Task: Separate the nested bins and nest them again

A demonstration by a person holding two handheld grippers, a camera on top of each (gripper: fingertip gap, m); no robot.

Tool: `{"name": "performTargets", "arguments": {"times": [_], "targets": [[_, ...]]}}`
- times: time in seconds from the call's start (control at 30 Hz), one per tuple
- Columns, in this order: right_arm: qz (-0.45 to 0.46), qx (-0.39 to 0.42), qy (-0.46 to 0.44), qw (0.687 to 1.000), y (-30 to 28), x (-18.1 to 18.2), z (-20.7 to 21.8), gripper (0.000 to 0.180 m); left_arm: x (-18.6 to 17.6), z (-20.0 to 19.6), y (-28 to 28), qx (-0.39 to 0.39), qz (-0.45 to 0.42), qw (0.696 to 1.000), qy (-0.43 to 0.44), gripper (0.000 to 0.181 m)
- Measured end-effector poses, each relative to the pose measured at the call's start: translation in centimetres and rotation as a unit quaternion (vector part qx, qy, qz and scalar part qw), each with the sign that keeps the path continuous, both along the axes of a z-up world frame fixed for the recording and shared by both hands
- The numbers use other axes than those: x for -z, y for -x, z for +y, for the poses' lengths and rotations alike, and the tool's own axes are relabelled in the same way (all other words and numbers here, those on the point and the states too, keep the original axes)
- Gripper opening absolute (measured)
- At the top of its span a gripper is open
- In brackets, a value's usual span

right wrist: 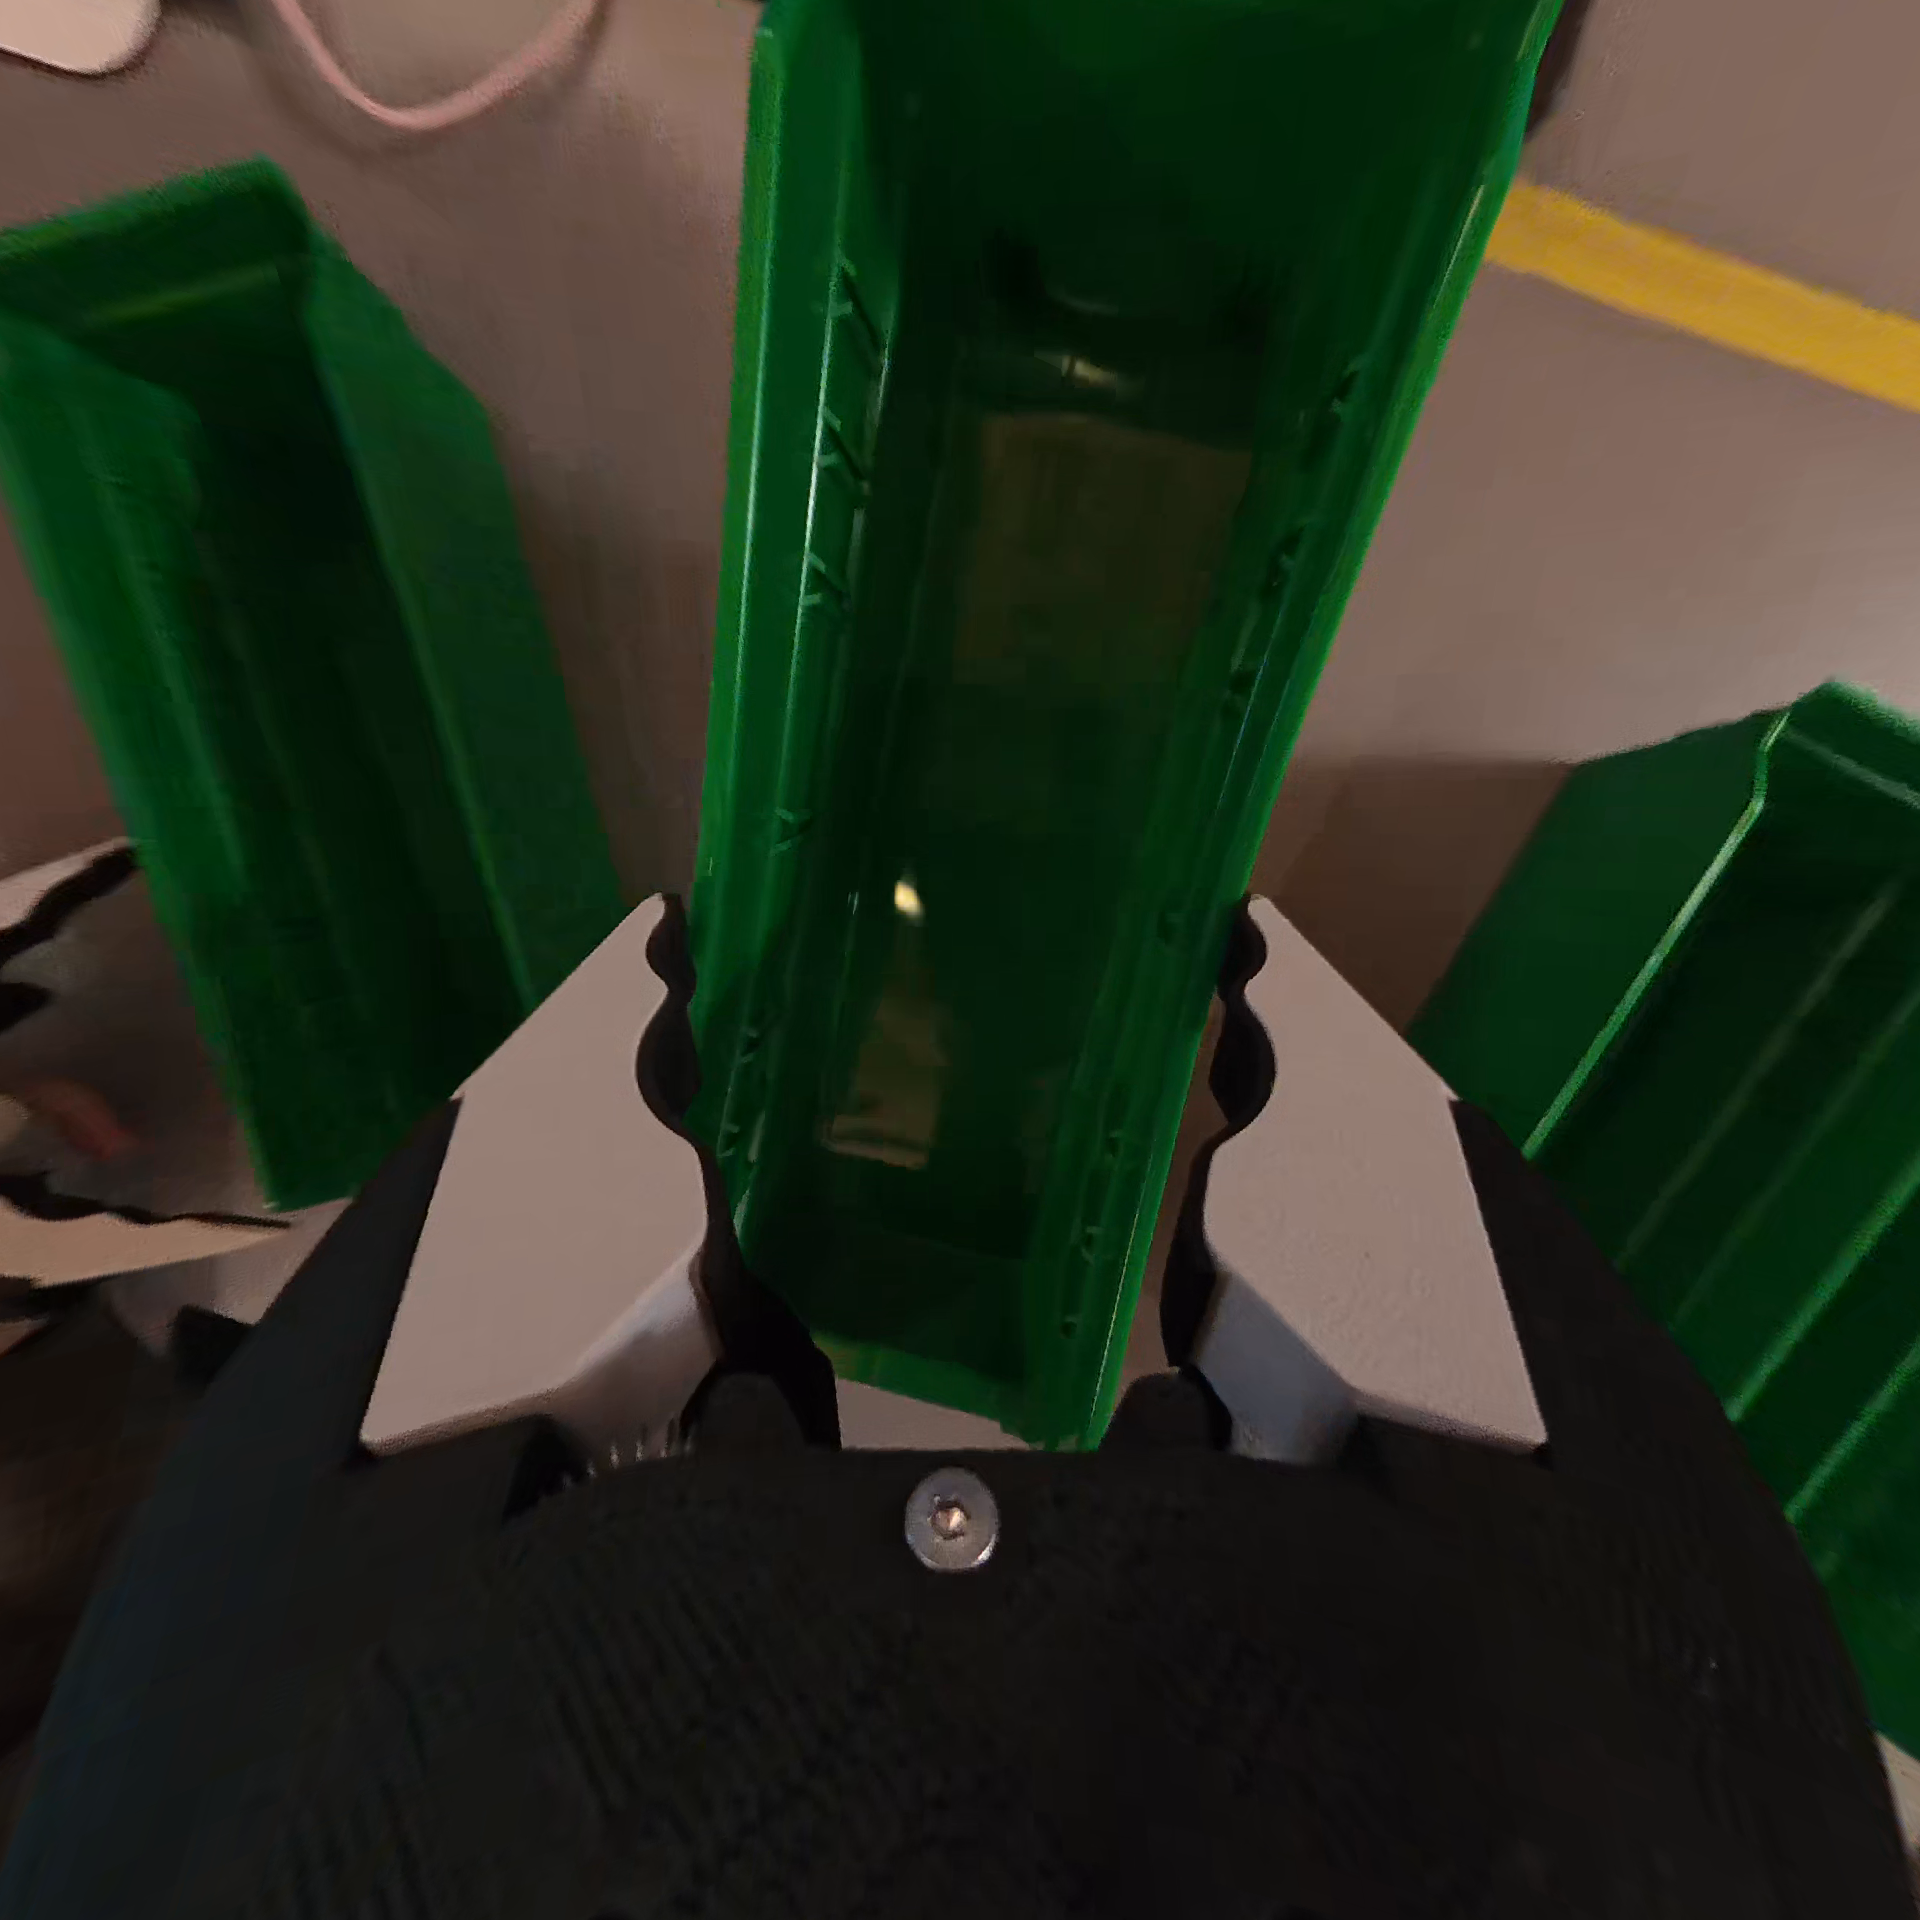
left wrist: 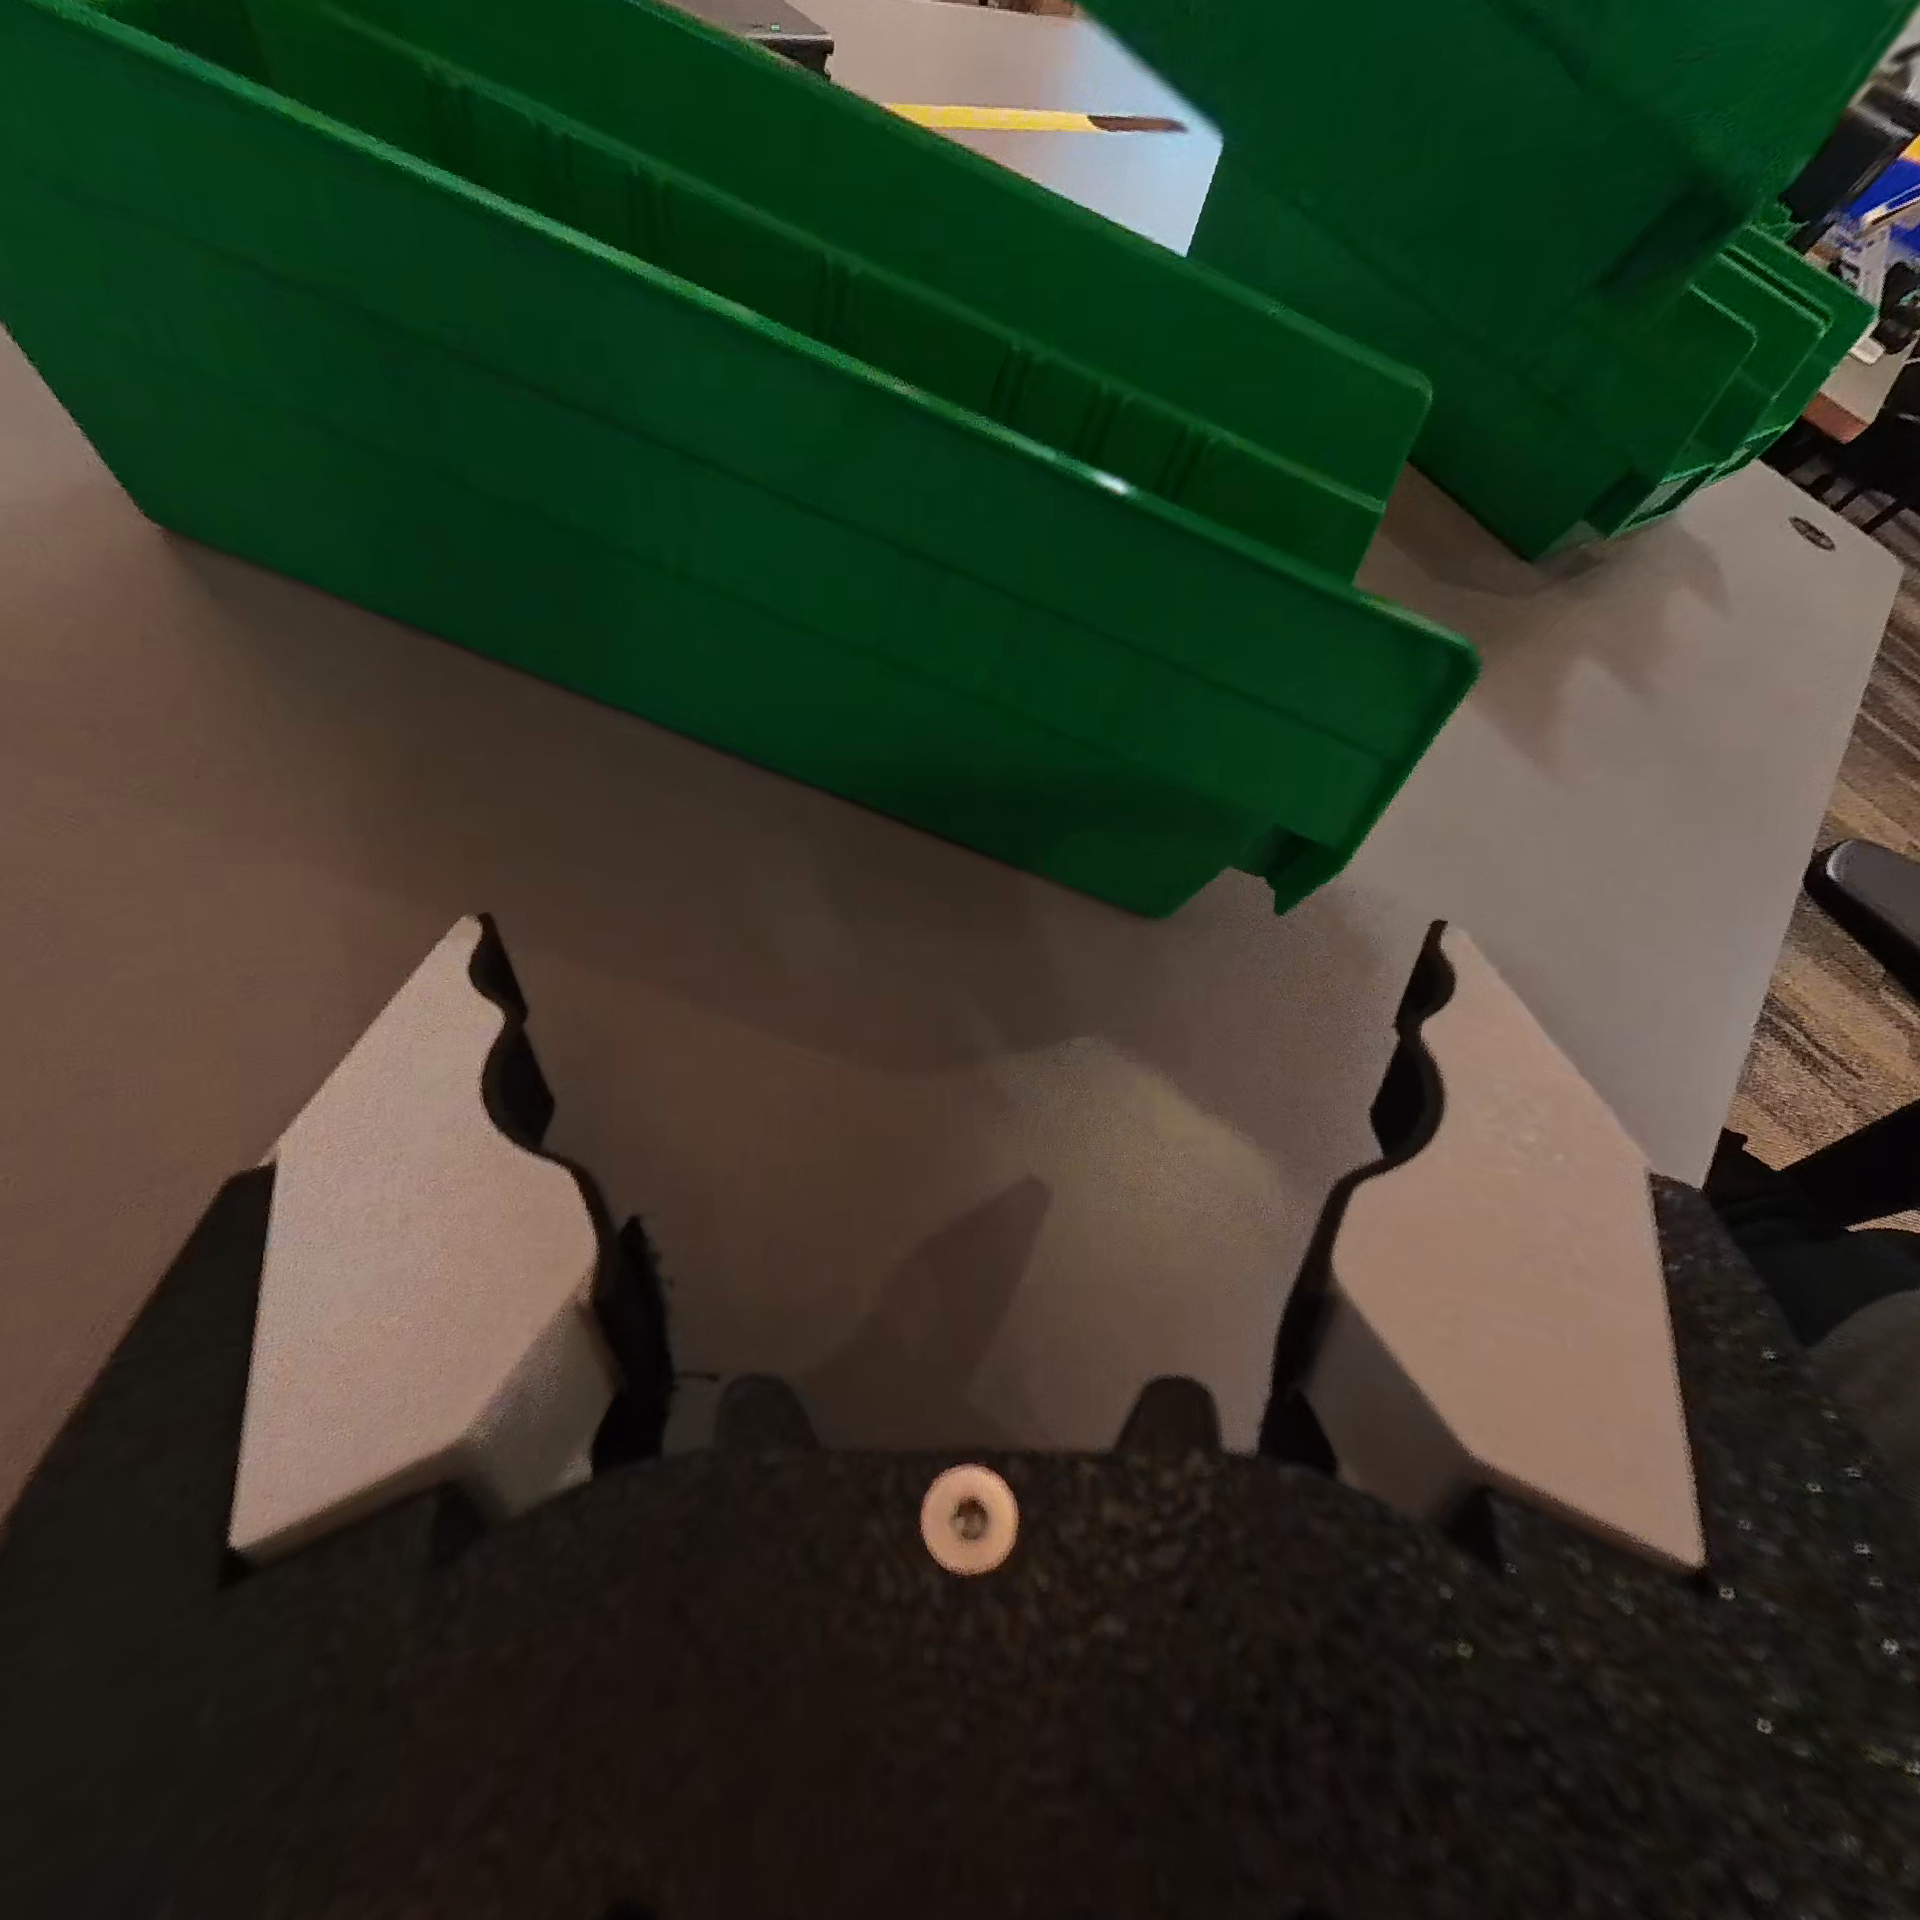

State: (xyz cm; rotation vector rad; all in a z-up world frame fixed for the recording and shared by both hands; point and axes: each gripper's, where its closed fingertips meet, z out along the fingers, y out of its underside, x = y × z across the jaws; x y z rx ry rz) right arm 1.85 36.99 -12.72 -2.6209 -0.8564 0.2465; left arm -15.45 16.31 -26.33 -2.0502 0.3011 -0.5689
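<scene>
A long green bin [left wrist: 727, 499] lies on the grey table [left wrist: 312, 831] just beyond my left gripper [left wrist: 958, 935], which is open and empty, low over the table. My right gripper [right wrist: 958, 904] is shut across the near end of another long green bin [right wrist: 1039, 623] and holds it above the table, open side towards the camera. That held bin shows at the top right of the left wrist view [left wrist: 1455, 156]. Below it stands a stack of nested green bins [left wrist: 1662, 416], which the right wrist view shows at the right [right wrist: 1714, 1091]. The single bin shows at the left [right wrist: 312, 675].
A yellow tape strip [right wrist: 1704, 291] runs across the table behind the bins. A pale cable [right wrist: 468, 94] lies at the far side. The table's right edge [left wrist: 1787, 935] drops to carpet, with a dark object [left wrist: 1870, 914] beside it. My left gripper shows at the left edge [right wrist: 62, 1039].
</scene>
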Motion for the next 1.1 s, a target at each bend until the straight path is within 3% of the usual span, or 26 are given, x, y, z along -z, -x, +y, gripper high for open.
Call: {"name": "performTargets", "arguments": {"times": [0.03, 0.23, 0.33, 0.4, 0.5, 0.6, 0.77, 0.93, 1.1], "targets": [[0.002, 0.010, 0.009, 1.000, -1.1, 1.3, 0.2, 0.102, -0.1, 0.0, 0.1, -0.001, -0.001, 1.000, -0.001, 0.159], [0.002, 0.043, 0.055, 0.998, -5.5, 8.2, 0.1, 0.105, -0.1, -0.1, 0.7, -0.007, -0.019, 1.000, -0.003, 0.159], [-0.008, 0.027, 0.055, 0.998, -6.4, 10.5, -0.5, 0.119, -0.6, -0.3, 0.6, 0.004, -0.020, 1.000, -0.015, 0.156], [0.031, 0.012, 0.031, 0.999, -6.0, 10.1, -0.6, 0.125, -1.2, -0.4, 0.7, 0.004, -0.019, 0.999, -0.027, 0.155], [0.133, -0.035, -0.017, 0.990, -4.2, 7.2, -2.1, 0.153, -2.2, -0.4, 0.4, 0.007, -0.046, 0.998, -0.043, 0.156], [0.243, -0.095, -0.137, 0.956, -3.4, 1.8, -4.4, 0.151, -3.3, -0.3, 0.0, 0.009, -0.080, 0.995, -0.058, 0.159], [0.302, -0.120, -0.348, 0.879, -7.4, -3.7, -8.5, 0.138, -4.4, 0.9, -1.6, -0.009, -0.090, 0.994, -0.064, 0.159], [0.287, -0.035, -0.528, 0.798, -14.7, -5.5, -8.4, 0.129, -4.3, 2.8, -4.6, -0.064, -0.024, 0.996, -0.056, 0.159], [0.283, 0.051, -0.596, 0.750, -20.1, -4.8, -6.8, 0.113, -2.9, 3.7, -3.5, -0.151, 0.041, 0.987, -0.041, 0.152]]}}
